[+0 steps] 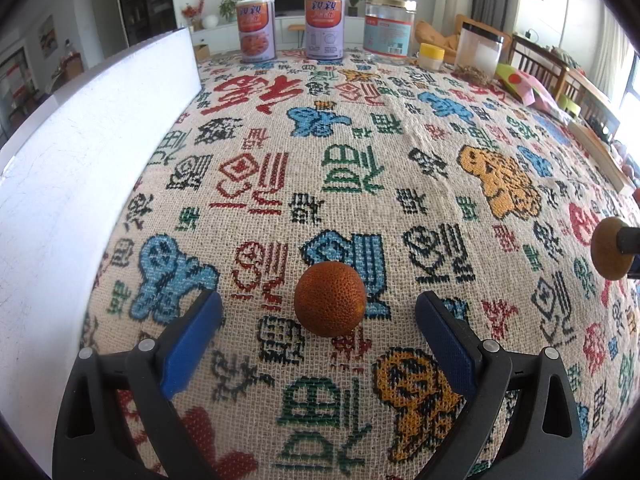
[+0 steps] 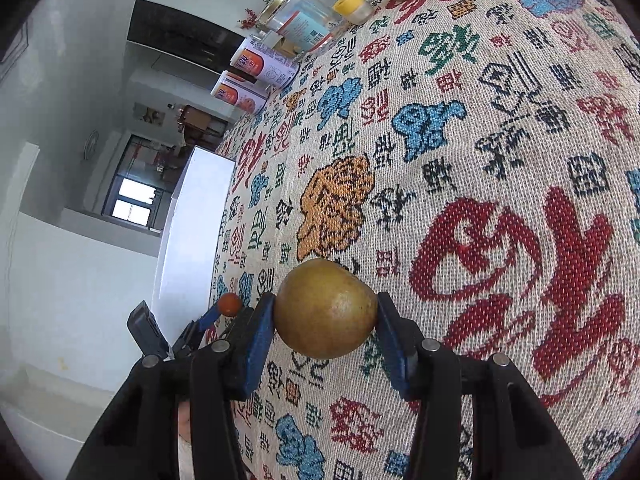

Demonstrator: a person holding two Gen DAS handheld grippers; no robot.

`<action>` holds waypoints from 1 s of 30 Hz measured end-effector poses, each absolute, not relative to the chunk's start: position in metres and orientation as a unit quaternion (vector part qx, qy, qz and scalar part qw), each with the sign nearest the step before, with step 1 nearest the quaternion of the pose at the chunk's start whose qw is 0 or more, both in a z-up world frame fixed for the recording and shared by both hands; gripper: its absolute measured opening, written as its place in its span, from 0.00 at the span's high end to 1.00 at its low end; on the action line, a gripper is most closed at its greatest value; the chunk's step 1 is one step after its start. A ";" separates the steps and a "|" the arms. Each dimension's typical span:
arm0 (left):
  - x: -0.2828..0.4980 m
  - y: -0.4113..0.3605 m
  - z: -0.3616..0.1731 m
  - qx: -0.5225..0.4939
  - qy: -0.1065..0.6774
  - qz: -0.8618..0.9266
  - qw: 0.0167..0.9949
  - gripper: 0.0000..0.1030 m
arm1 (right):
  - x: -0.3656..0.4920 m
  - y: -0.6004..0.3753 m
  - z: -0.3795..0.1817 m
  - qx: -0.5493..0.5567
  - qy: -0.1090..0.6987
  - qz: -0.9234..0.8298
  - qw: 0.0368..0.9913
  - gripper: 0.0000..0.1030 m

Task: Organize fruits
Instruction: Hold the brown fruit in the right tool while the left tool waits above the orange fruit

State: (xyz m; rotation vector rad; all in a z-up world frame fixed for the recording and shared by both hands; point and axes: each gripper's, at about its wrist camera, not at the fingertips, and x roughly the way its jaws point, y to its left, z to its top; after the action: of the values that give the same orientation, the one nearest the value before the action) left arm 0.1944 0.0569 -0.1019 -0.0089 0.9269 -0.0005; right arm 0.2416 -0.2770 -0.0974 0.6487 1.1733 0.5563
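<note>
A small orange-red fruit with pitted skin lies on the patterned cloth, between the blue pads of my left gripper, which is open and not touching it. My right gripper is shut on a round brownish-green fruit, held just above the cloth. In the left wrist view that brownish fruit shows at the right edge with a dark finger on it. In the right wrist view the orange-red fruit and the left gripper's fingers sit at the lower left.
A tall white box stands along the cloth's left side. At the far edge stand two printed cans, a clear jar with a metal lid, a small yellow-lidded jar and a black-lidded container.
</note>
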 end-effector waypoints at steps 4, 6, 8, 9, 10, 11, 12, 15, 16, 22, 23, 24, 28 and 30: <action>0.194 0.057 -0.102 -0.004 0.447 0.000 0.895 0.05 | 0.212 -0.265 -0.093 0.163 0.543 0.196 0.800 0.52; 0.194 0.057 -0.102 -0.004 0.447 0.000 0.894 0.05 | 0.204 -0.252 -0.087 0.102 0.530 0.181 0.822 0.52; 0.194 0.057 -0.102 -0.004 0.447 0.000 0.894 0.05 | 0.201 -0.234 -0.082 0.039 0.512 0.165 0.842 0.52; 0.194 0.057 -0.102 -0.004 0.447 0.000 0.894 0.05 | 0.203 -0.226 -0.083 0.019 0.505 0.163 0.848 0.52; 0.194 0.056 -0.102 -0.004 0.447 0.000 0.894 0.05 | 0.204 -0.220 -0.085 0.007 0.496 0.162 0.853 0.52; 0.194 0.056 -0.102 -0.004 0.447 -0.001 0.894 0.05 | 0.204 -0.215 -0.085 -0.003 0.486 0.158 0.860 0.52; 0.194 0.057 -0.102 -0.004 0.447 -0.001 0.894 0.05 | 0.207 -0.212 -0.086 -0.011 0.477 0.155 0.865 0.52; 0.194 0.057 -0.102 -0.005 0.447 -0.001 0.894 0.05 | 0.215 -0.204 -0.087 -0.014 0.458 0.149 0.876 0.52; 0.194 0.056 -0.102 -0.004 0.447 -0.001 0.894 0.05 | 0.217 -0.202 -0.088 -0.013 0.453 0.149 0.879 0.52; 0.192 0.060 -0.101 -0.015 0.446 -0.020 0.895 0.05 | 0.222 -0.211 -0.097 0.032 0.448 0.185 0.874 0.49; 0.190 0.062 -0.100 -0.016 0.447 -0.038 0.894 0.05 | 0.220 -0.215 -0.098 0.042 0.449 0.187 0.873 0.46; 0.187 0.064 -0.099 -0.015 0.448 -0.056 0.892 0.05 | 0.219 -0.219 -0.098 0.050 0.450 0.188 0.872 0.42; 0.169 0.075 -0.097 -0.027 0.449 -0.095 0.888 0.05 | 0.213 -0.235 -0.093 0.061 0.454 0.192 0.868 0.27; 0.165 0.079 -0.094 -0.045 0.448 -0.105 0.887 0.05 | 0.210 -0.236 -0.091 0.040 0.455 0.195 0.868 0.23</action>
State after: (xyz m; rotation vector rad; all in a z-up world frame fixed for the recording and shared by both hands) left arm 0.1654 0.0794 -0.0945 -0.0937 0.9314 -0.2193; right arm 0.2095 -0.2357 -0.0909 0.0834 0.9531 0.4082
